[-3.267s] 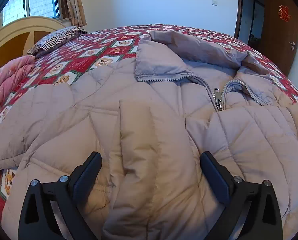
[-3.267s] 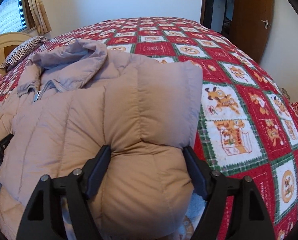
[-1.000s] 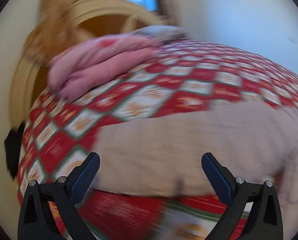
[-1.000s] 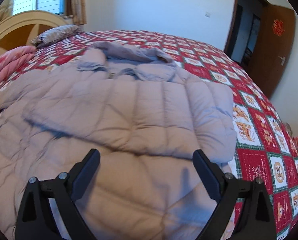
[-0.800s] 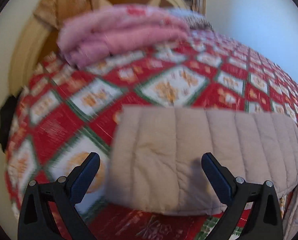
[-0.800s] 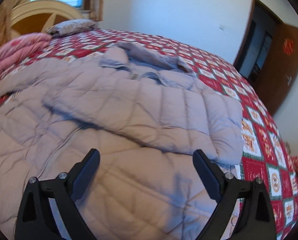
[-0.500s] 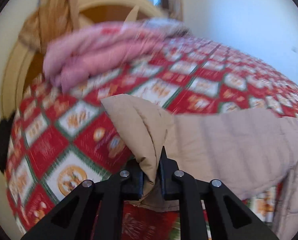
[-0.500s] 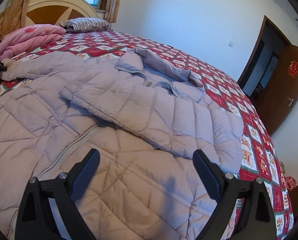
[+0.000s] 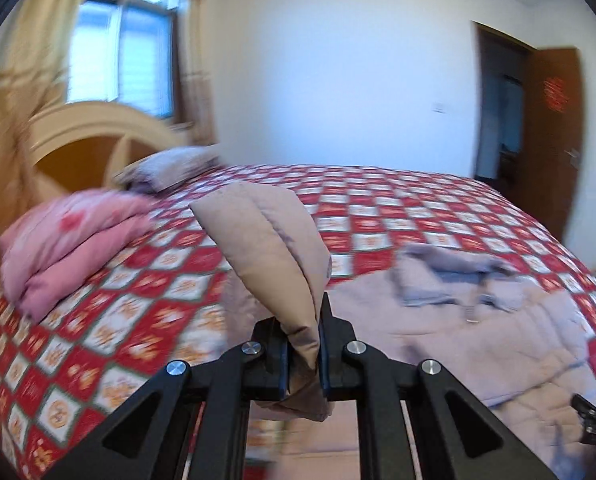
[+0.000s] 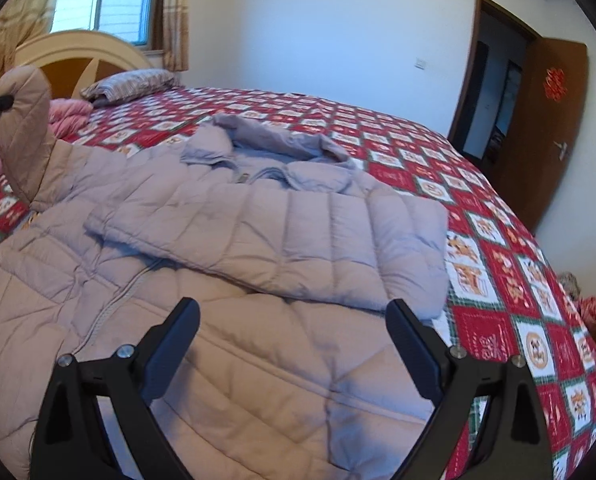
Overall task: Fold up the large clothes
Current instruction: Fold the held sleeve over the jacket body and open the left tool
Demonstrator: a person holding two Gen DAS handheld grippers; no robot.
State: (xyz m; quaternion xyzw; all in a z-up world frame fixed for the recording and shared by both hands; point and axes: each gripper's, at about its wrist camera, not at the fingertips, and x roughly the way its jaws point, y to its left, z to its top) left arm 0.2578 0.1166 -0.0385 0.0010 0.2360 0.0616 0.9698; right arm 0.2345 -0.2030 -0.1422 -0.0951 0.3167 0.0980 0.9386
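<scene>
The left gripper (image 9: 302,350) pinches the sleeve (image 9: 274,248) of the jacket (image 10: 226,280) spread across the bed (image 10: 497,264), the right gripper (image 10: 294,344) gapes empty, and that puffy cuff may slip free mid-fold

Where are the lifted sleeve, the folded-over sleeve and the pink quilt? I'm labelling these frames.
lifted sleeve (image 9: 266,248), left wrist view, on its quilted cuff above the pads.
folded-over sleeve (image 10: 317,236), right wrist view, mid-length, lying across the jacket's chest.
pink quilt (image 9: 70,240), left wrist view, on its folded top layer.
</scene>
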